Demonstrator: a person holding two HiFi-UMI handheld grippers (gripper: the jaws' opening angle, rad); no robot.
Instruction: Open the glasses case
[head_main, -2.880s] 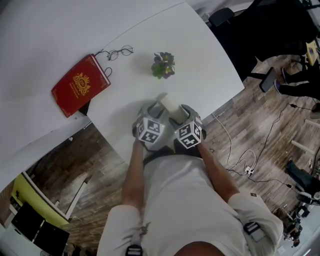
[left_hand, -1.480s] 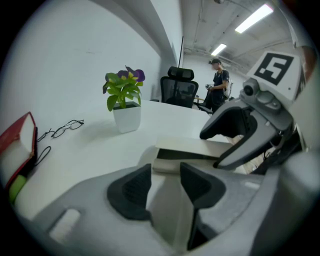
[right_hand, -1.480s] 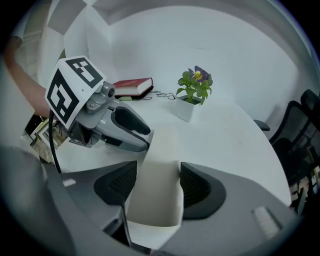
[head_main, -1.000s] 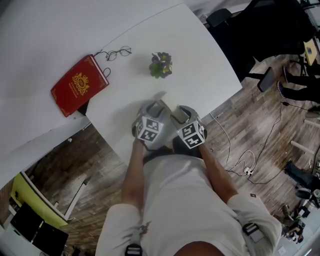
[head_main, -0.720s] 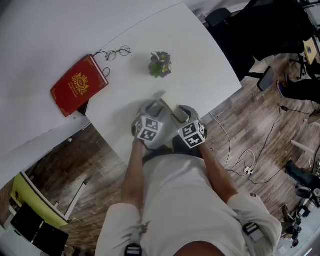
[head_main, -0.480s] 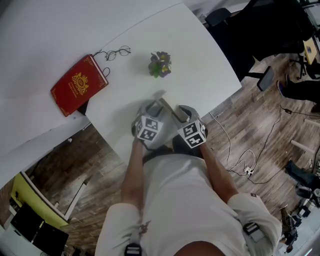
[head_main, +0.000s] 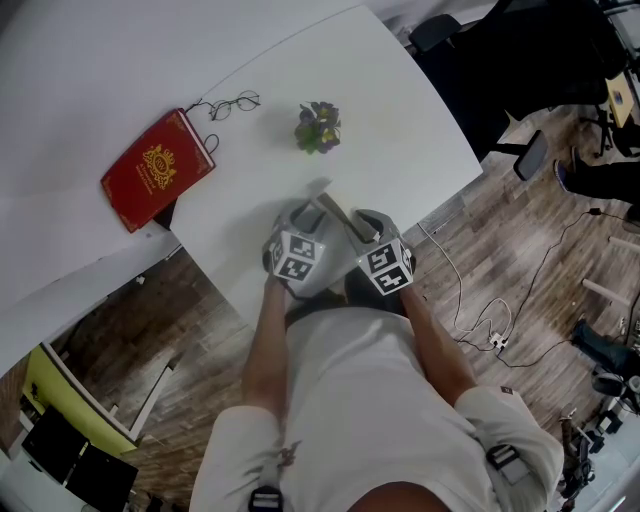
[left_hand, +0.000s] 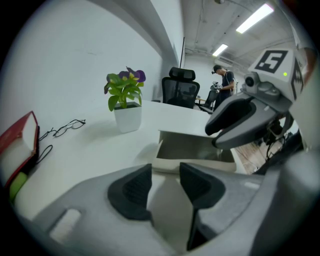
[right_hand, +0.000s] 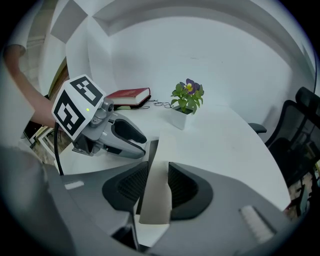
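The right gripper (right_hand: 159, 185) is pinching the lid (right_hand: 160, 150) of the glasses case (head_main: 333, 210), its jaws having just been closing on it. The left gripper (left_hand: 166, 182) is clamping the case's base. The case is resting on the table (head_main: 400, 130), at 6 o'clock from the potted plant (head_main: 318, 127).

Finding no legible word, number or brand anywhere. Showing only a gold crest, with gold lettering too small to read, on the cover of the red hardcover book (head_main: 160, 170). Displaying black-and-white square code patterns, not letters, on the white marker cube (right_hand: 75, 106) of the left gripper (left_hand: 165, 185) and on the matching cube (left_hand: 272, 60) of the right gripper (right_hand: 159, 187).
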